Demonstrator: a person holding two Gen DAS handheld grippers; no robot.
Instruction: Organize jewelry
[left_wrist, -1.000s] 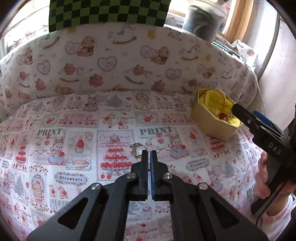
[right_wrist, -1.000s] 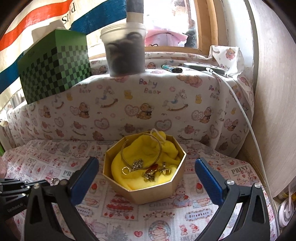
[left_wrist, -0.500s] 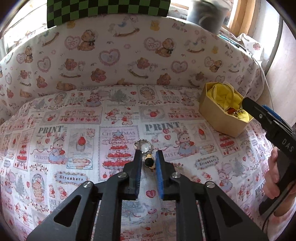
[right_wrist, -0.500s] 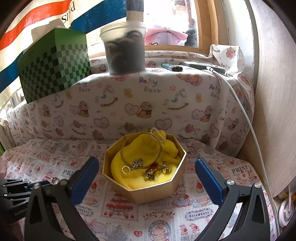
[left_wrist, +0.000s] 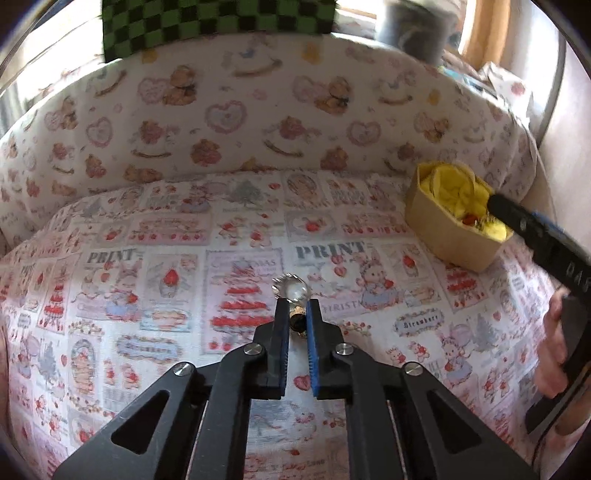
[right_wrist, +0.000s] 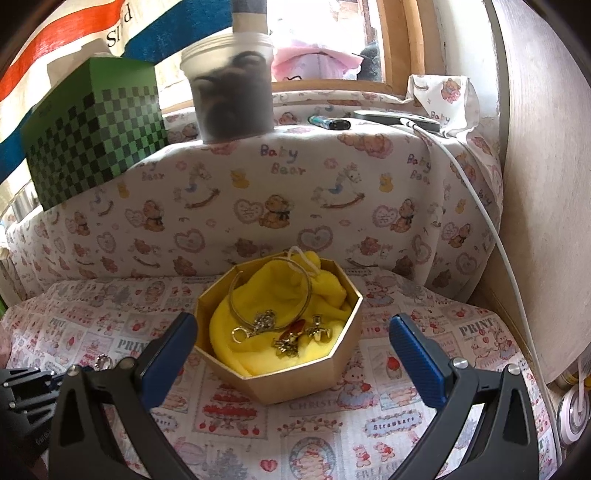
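Left claw (left_wrist: 297, 325): matte black plastic arms with triangular cut-outs, silver screws at the joints, and ribbed blue pads (left_wrist: 316, 343) inside the fingers. Right claw (right_wrist: 291, 354): the same build, with white letters "DAS" on its black body.

Home nook – teddy-print cloth (right_wrist: 258, 206), window sill (right_wrist: 332, 86).

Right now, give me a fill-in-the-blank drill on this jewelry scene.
The octagonal box is lined with ____ cloth.
The left gripper is closing on a small piece of ____.
The right gripper has its jaws wide ____.
The checkered box is ____ and black.

Missing: yellow; jewelry; open; green
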